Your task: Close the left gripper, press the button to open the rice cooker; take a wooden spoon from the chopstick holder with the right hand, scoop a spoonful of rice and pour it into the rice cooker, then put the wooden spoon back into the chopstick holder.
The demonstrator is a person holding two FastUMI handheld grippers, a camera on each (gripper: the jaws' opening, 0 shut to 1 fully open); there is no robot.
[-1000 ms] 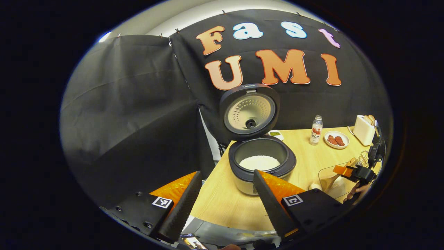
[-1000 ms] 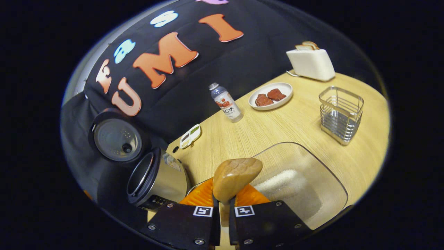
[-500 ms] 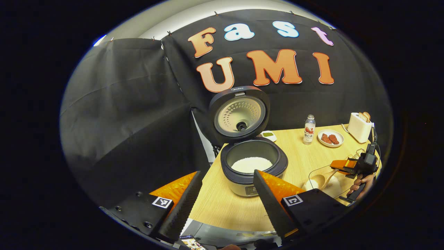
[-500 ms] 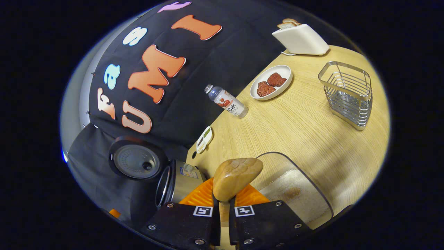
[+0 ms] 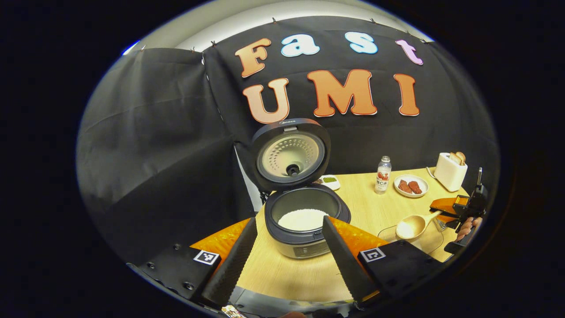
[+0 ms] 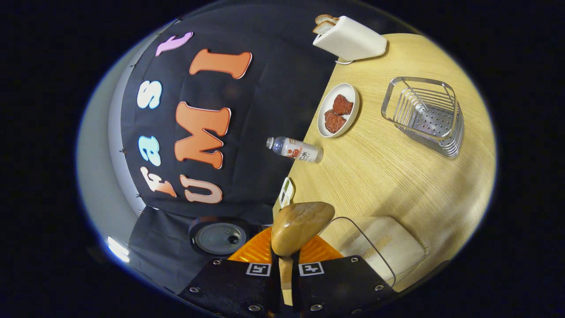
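Lifted clear of one rice tub (image 6: 388,247), one wooden spoon (image 6: 301,227) in right jaws; left jaws wide.

We see a wooden desk (image 5: 388,207) carrying the open rice cooker (image 5: 304,221); right of it stand a bottle (image 5: 382,175), plate (image 5: 410,186) and toaster (image 5: 450,171).

I saw a smooth wooden spoon (image 6: 301,226), matt wood-grain table (image 6: 397,176), shiny wire-metal chopstick holder (image 6: 423,115), and glossy dark plastic rice cooker (image 5: 304,221) rim.
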